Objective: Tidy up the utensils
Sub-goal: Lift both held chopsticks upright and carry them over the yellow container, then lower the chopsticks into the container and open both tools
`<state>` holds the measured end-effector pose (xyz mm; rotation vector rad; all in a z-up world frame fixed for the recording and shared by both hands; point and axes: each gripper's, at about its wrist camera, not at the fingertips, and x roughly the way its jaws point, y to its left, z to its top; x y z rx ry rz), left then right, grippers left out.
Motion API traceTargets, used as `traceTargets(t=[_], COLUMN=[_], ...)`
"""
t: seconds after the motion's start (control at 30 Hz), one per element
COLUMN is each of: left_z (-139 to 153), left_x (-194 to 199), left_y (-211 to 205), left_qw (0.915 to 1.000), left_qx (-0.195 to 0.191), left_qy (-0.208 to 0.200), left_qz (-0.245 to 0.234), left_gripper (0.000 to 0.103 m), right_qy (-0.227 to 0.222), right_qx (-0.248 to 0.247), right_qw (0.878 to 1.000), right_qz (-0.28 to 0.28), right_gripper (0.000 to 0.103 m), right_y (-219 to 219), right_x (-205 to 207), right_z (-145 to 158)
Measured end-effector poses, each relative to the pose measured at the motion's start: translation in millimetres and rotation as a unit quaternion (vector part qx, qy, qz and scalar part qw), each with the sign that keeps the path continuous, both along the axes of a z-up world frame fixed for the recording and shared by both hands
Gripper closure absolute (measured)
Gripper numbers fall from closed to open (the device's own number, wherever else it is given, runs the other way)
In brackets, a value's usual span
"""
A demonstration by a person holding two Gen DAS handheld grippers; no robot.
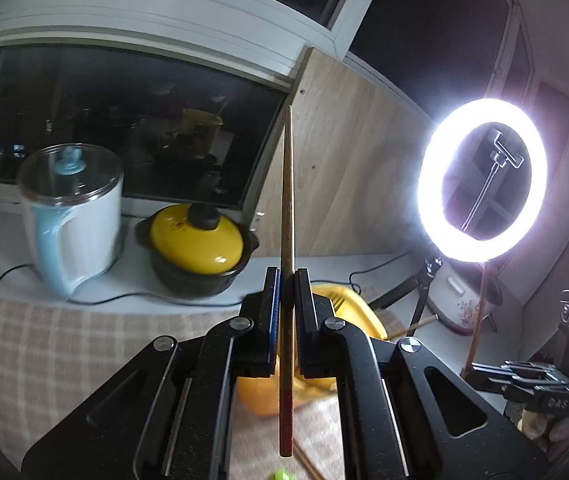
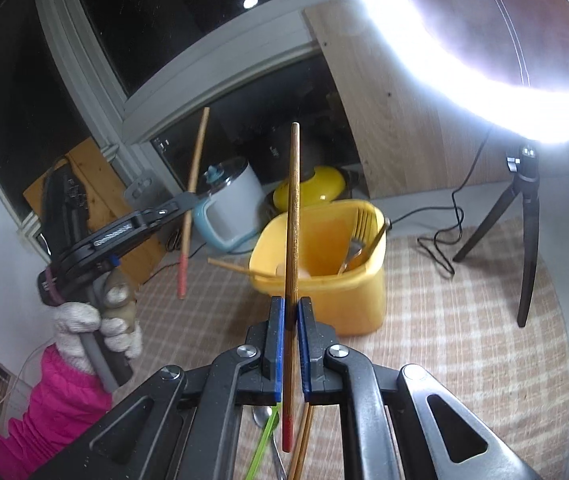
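Chopsticks are the cargo: the left gripper (image 1: 287, 280) pinches one chopstick (image 1: 287, 200) upright between narrow jaws, and the right gripper (image 2: 293, 312) clamps a second chopstick (image 2: 294, 220) the same way. Both hang above the checked cloth (image 2: 464, 320) near the yellow bin (image 2: 324, 304). Best to tip each stick tip-down over the bin's open mouth before letting go. Inside already lean a fork (image 2: 358, 236) and another chopstick (image 2: 236, 267).

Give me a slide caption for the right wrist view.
Right tool clamps an upright chopstick before a yellow bin holding a fork; left tool grips another.
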<state>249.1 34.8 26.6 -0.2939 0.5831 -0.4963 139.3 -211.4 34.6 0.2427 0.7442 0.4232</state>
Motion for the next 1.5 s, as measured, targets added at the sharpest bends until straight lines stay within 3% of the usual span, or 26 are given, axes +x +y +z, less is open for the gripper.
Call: traceTargets(t=[0.47, 0.93, 1.17, 1.5], left_z=[-15, -43, -45, -48], left_x=[61, 73, 74, 72], left_y=[-34, -45, -43, -38], left_qw=[0.9989, 0.9988, 0.9988, 0.9987], left_qx=[-0.016, 0.001, 0.001, -0.003], left_qy=[-0.018, -0.002, -0.001, 0.0], left_qz=[-0.041, -0.049, -0.048, -0.051], left_gripper=[0.098, 0.098, 0.098, 0.098], right_qy=[-0.063, -0.103, -0.115, -0.066], right_qx=[-0.006, -0.022, -0.067, -0.082], right_qw=[0.997, 0.99, 0.986, 0.991], right_qz=[-0.052, -0.097, -0.1, -0.079], right_gripper=[0.099, 0.099, 0.099, 0.099], right_y=[5, 17, 34, 42], right_x=[31, 75, 91, 106], right_z=[37, 45, 33, -11])
